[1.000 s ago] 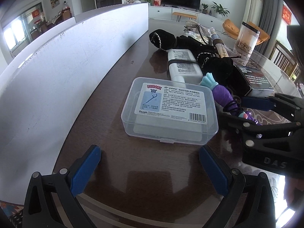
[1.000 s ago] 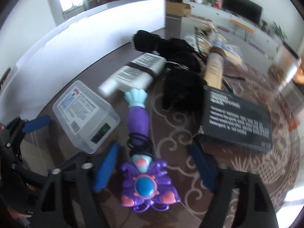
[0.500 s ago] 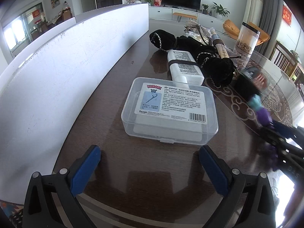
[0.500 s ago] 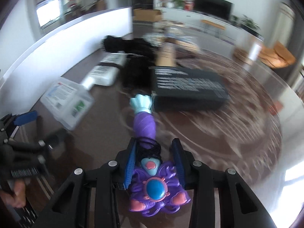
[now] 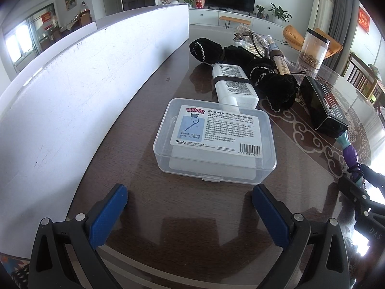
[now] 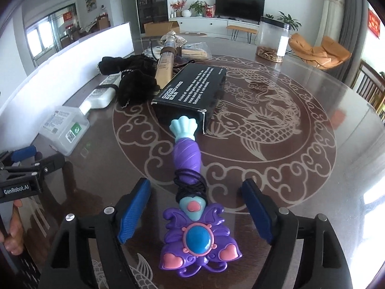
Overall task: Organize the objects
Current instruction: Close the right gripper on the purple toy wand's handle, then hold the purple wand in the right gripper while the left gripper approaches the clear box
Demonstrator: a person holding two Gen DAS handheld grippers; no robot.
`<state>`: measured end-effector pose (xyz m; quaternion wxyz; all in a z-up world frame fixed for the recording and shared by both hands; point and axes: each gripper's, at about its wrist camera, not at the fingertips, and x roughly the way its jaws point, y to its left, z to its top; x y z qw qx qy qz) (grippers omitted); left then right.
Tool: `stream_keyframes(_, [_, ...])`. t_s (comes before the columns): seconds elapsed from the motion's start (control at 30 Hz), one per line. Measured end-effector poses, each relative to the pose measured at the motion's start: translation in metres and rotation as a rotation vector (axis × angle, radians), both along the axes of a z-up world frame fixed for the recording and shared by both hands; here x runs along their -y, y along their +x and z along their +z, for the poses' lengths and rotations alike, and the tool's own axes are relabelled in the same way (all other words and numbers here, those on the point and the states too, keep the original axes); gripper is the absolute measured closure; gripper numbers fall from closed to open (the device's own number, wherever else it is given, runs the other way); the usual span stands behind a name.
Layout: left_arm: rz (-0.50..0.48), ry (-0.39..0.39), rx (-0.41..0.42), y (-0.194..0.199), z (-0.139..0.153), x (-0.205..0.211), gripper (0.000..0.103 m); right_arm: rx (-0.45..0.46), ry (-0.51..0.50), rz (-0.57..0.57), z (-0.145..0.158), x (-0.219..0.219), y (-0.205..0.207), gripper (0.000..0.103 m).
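A purple toy wand (image 6: pixel 190 187) with a blue gem and a light-blue tip lies on the glass table between the fingers of my right gripper (image 6: pixel 196 207), which is open and not touching it. The wand's tip sits next to a black box (image 6: pixel 192 91). The wand also shows at the right edge of the left wrist view (image 5: pixel 350 155). My left gripper (image 5: pixel 190 213) is open and empty, just short of a clear plastic floss box (image 5: pixel 214 142). That box shows in the right wrist view too (image 6: pixel 63 128).
A white bottle (image 5: pixel 232 84) with a black band, black pouches (image 5: pixel 272 84), a beige tube (image 6: pixel 164 65) and a clear jar (image 6: pixel 273 39) lie further back. A white partition wall (image 5: pixel 72 84) runs along the table's left side. The black box shows here too (image 5: pixel 322 106).
My right gripper, shut on the wand half a second ago, has opened; the wand now lies on the table. The left gripper has not moved.
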<state>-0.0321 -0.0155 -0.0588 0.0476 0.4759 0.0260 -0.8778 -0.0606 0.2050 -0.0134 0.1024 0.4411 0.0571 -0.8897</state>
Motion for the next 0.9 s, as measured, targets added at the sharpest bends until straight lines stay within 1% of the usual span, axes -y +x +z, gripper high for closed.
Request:
stream_keyframes(0.47, [0.002,-0.001,0.000,-0.0002,-0.0001,0.0004,0.000,-0.001,0.020,-0.009,-0.0013,-0.0010,0.0002,0.016])
stream_keyframes(0.9, [0.004,-0.002,-0.001,0.0005,-0.0006,-0.0005,0.000,-0.004,0.035,-0.016,-0.0015,-0.0002,0.0003,0.012])
